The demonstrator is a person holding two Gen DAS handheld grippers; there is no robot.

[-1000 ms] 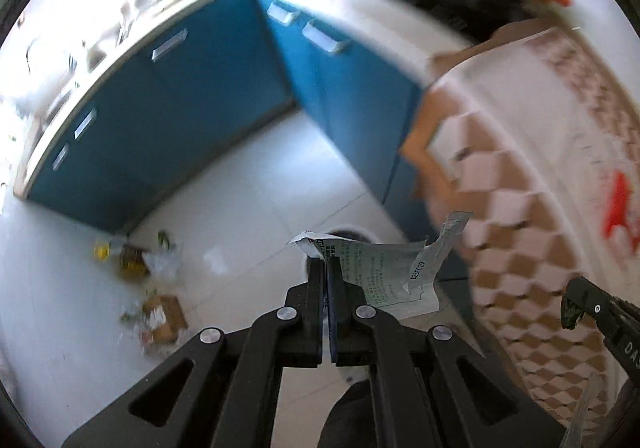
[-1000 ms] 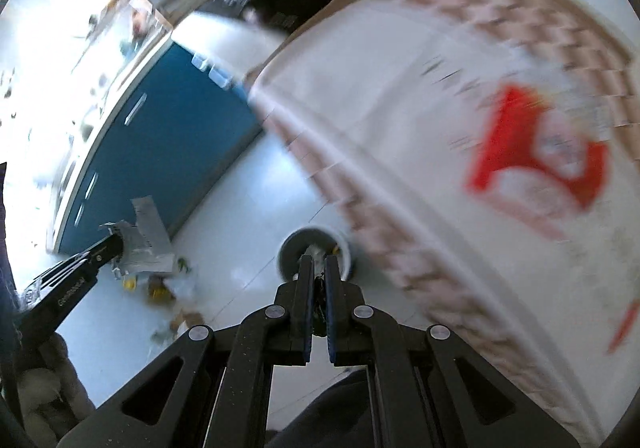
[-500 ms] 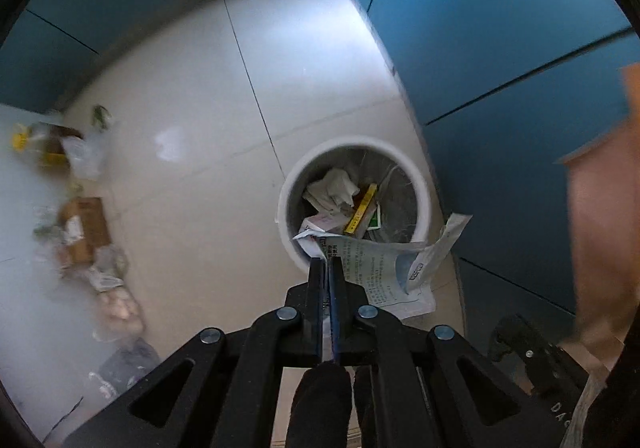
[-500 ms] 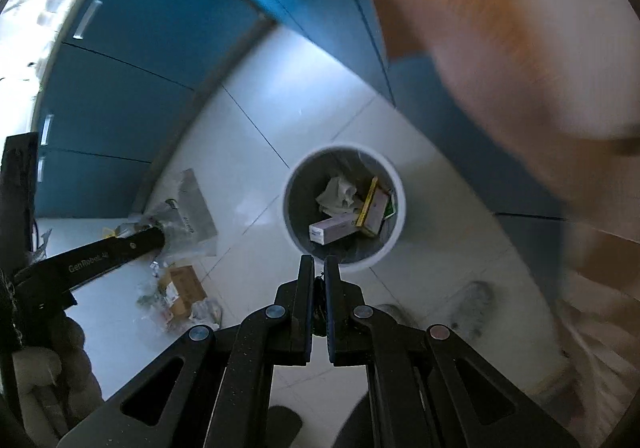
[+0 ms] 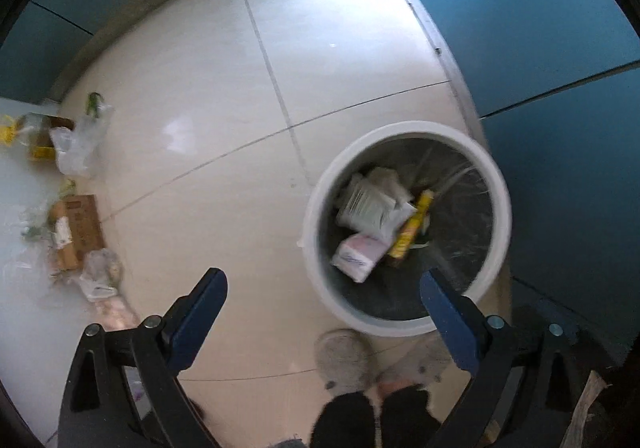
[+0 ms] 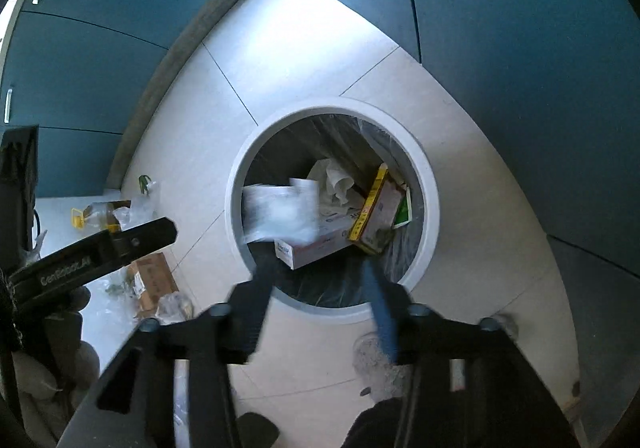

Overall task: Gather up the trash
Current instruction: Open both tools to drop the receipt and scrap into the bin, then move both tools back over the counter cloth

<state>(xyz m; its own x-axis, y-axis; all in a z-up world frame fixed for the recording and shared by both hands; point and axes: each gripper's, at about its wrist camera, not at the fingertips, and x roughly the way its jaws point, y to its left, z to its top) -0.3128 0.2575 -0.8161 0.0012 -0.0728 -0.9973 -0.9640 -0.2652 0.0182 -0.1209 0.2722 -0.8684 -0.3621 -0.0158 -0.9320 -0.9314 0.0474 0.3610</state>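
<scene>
A round white trash bin [image 5: 316, 240] stands on the tiled floor by the blue cabinets; it also shows in the right wrist view [image 6: 430, 192]. Inside lie a white-pink box [image 5: 356, 254], a yellow box [image 5: 410, 226] and crumpled paper [image 5: 370, 204]. In the right wrist view a white receipt [image 6: 280, 214] is blurred at the bin's mouth, free of any gripper. My left gripper [image 5: 322, 300] is open and empty above the bin's near rim. My right gripper [image 6: 316, 280] is open and empty over the bin.
Loose trash lies on the floor at the left: a plastic bag [image 5: 78, 146], a yellow-capped bottle [image 5: 24, 130], a brown cardboard box [image 5: 76, 230] and wrappers [image 5: 100, 276]. Blue cabinets [image 5: 540, 28] stand close behind the bin. Grey slippers [image 5: 340, 360] are below.
Both grippers went from shut to open above the bin. The left gripper let go of the receipt, which is now dropping into the bin. Both views moved closer to the bin.
</scene>
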